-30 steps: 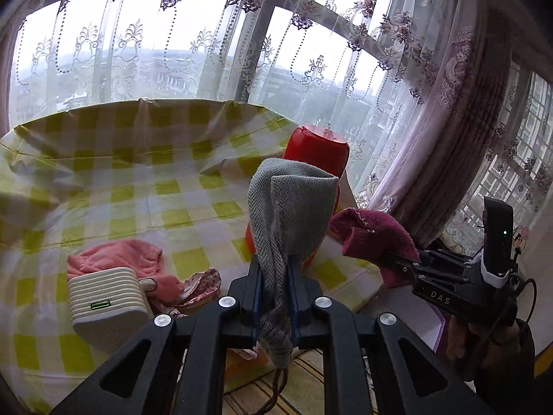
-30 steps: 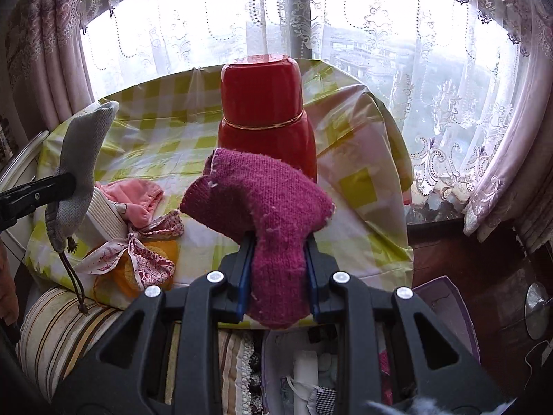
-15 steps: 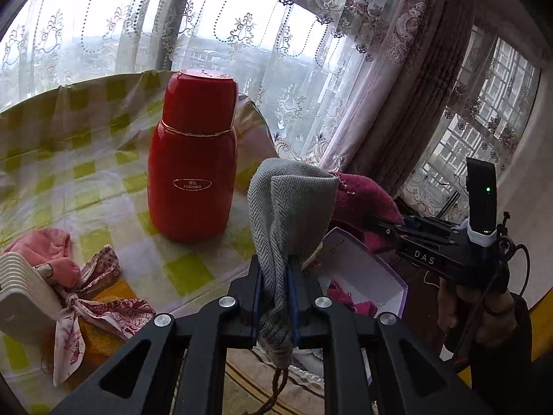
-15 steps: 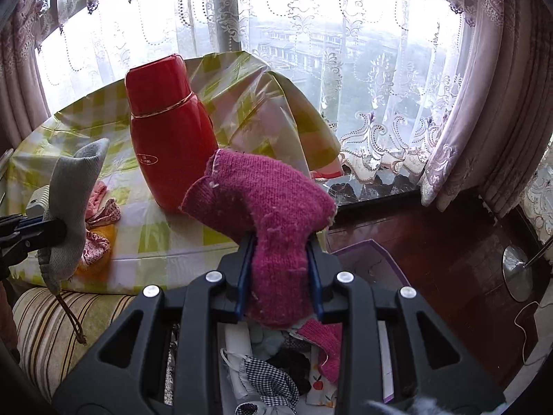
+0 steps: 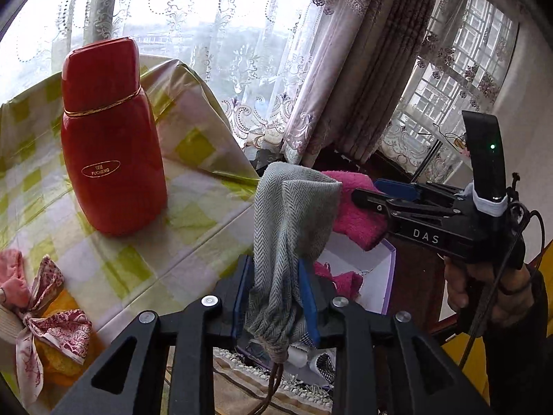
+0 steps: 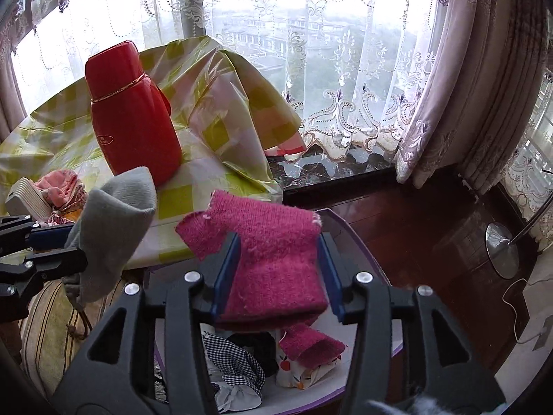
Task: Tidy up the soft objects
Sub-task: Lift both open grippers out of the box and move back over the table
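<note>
My left gripper [image 5: 274, 295] is shut on a grey herringbone drawstring pouch [image 5: 290, 228], held past the table's right edge; the pouch also shows in the right wrist view [image 6: 110, 235]. My right gripper [image 6: 276, 276] has its jaws spread wider around a magenta knitted sock [image 6: 273, 259], which still sits between the pads, above a purple-rimmed box [image 6: 359, 242]. That box holds a second magenta sock [image 6: 311, 346], a checked cloth [image 6: 235, 359] and other soft items. The right gripper and its sock [image 5: 356, 214] show in the left wrist view.
A red flask [image 5: 107, 145] stands on the yellow-checked tablecloth [image 5: 193, 242]. A pink cloth [image 6: 60, 186], a patterned bow scarf [image 5: 52, 328] and a white ribbed device [image 6: 26, 199] lie at the table's left. Dark wooden floor [image 6: 432, 242], lace curtains and a lamp base [image 6: 501, 249] are to the right.
Both grippers swung right, off the table and over the box. The right gripper's jaws have widened around the magenta sock. The left stays clamped on the pouch.
</note>
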The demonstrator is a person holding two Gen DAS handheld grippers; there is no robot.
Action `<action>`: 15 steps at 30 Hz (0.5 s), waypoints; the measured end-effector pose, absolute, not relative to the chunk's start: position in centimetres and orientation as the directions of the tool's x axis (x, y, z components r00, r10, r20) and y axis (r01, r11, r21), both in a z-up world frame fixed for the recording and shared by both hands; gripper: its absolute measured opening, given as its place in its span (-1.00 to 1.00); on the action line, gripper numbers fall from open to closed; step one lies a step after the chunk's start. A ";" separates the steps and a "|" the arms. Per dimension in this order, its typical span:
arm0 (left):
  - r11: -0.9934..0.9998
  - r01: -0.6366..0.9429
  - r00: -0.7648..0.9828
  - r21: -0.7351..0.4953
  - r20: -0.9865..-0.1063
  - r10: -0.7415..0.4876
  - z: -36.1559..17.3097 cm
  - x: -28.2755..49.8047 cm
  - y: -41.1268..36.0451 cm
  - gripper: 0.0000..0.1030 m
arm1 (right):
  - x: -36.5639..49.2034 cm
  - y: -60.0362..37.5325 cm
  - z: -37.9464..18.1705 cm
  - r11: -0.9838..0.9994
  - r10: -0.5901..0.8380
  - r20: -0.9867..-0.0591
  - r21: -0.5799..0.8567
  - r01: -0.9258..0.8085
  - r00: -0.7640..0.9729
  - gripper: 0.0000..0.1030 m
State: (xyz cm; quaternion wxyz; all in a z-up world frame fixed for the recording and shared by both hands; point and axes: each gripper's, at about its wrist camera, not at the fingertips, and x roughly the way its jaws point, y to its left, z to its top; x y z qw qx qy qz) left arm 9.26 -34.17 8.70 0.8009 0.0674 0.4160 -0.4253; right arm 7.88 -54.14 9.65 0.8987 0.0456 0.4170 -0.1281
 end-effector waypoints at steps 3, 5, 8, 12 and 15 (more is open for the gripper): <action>0.651 0.719 0.301 -0.241 -0.737 -0.605 8.1 9.8 -34.3 0.01 | 7.7 -54.3 9.5 0.964 -0.191 -0.764 -0.026 0.266 0.617 0.12; 0.658 0.713 0.308 -0.241 -0.736 -0.603 8.2 9.9 -34.1 0.01 | 7.7 -54.4 9.3 0.964 -0.186 -0.766 -0.021 0.265 0.616 0.12; 0.663 0.709 0.319 -0.240 -0.730 -0.605 8.5 9.8 -33.6 0.01 | 7.9 -54.2 9.2 0.967 -0.174 -0.770 -0.014 0.256 0.614 0.12; 0.672 0.699 0.328 -0.246 -0.724 -0.606 8.7 9.8 -32.9 0.02 | 8.0 -53.4 9.2 0.973 -0.155 -0.771 -0.010 0.232 0.618 0.18; 0.679 0.688 0.336 -0.254 -0.719 -0.609 8.8 9.8 -32.2 0.02 | 8.2 -52.8 9.2 0.977 -0.141 -0.771 -0.006 0.215 0.621 0.21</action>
